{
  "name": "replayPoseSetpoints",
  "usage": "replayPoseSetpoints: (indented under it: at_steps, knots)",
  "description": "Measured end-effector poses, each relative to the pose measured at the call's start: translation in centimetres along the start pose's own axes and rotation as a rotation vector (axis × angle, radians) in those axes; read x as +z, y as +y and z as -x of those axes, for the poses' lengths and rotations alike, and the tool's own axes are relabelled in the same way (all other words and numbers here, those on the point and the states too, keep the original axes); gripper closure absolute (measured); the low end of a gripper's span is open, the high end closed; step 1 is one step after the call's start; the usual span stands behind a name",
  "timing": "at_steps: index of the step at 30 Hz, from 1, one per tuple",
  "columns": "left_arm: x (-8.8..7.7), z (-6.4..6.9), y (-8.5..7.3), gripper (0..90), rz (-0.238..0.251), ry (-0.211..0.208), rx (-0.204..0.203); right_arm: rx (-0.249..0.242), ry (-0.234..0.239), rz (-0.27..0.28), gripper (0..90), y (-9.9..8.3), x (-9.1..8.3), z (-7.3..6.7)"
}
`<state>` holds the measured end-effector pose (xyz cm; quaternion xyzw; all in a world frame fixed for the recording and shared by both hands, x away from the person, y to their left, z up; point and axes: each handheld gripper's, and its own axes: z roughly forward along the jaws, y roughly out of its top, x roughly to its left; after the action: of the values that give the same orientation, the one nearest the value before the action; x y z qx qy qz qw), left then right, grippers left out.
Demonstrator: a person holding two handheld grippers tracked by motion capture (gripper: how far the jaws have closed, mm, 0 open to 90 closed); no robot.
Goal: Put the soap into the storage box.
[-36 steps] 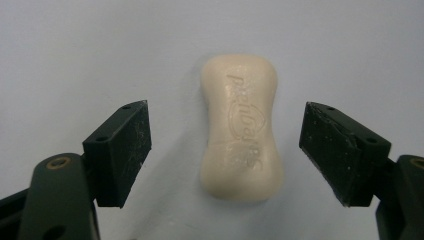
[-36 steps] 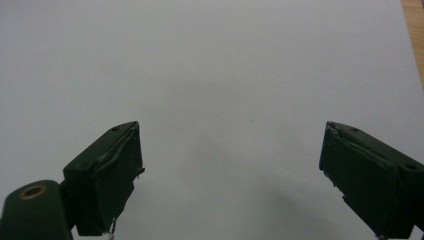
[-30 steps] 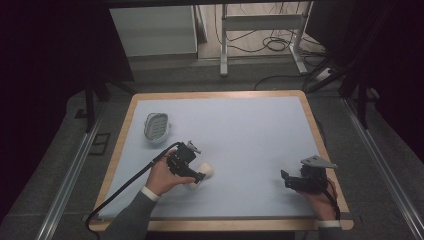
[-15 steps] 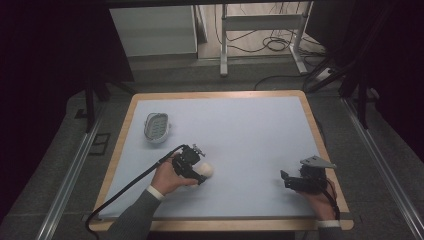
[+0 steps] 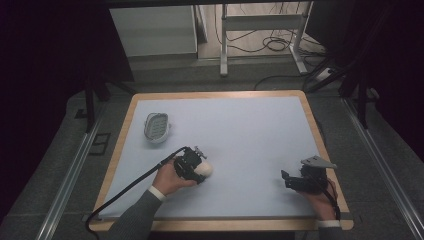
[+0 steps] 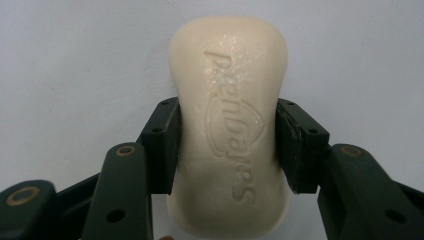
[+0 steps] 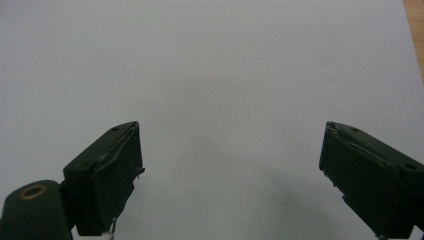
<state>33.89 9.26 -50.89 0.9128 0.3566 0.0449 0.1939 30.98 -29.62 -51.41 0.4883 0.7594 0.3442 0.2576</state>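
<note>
At the near-left of the pale blue table, my left gripper has just closed its jaws on a cream bar of soap, the black pads now pressing both long flanks at the bar's waist while it lies flat on the mat. The soap sits toward seven o'clock from the table's centre, with the ribbed white soap dish near it toward ten o'clock. My right gripper idles near four o'clock, its jaws spread wide over bare mat with nothing between them. The risk I see from here: the bar is smooth, waxy and rounded, its sides curving inward, so a lift could let it squirt forward out of the pads or pivot nose-down. Squeezing harder might dent the soft surface instead of steadying it. The embossed lettering on top offers no purchase to the flat, hard-edged pads. A tilted carry could also clip the dish's raised rim and skate that light dish across the slick, matte sheet.
</note>
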Motion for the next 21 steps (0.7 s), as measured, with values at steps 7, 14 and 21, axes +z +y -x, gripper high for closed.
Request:
replayPoseSetpoints:
  at_steps: [7,14,21]
  knots:
    - [-0.7,-0.1,-0.2,49.4,0.007,0.005,0.006,0.004,-0.005,0.009,10.0,0.0,-0.2,0.1]
    - [-2.0,-0.6,-0.3,49.5,0.044,-0.011,-0.002,0.007,-0.005,0.013,10.0,0.0,-0.3,0.1]
    - [-3.1,-1.3,-0.3,49.5,0.065,-0.017,-0.012,0.007,-0.007,0.012,10.0,0.0,-0.2,0.1]
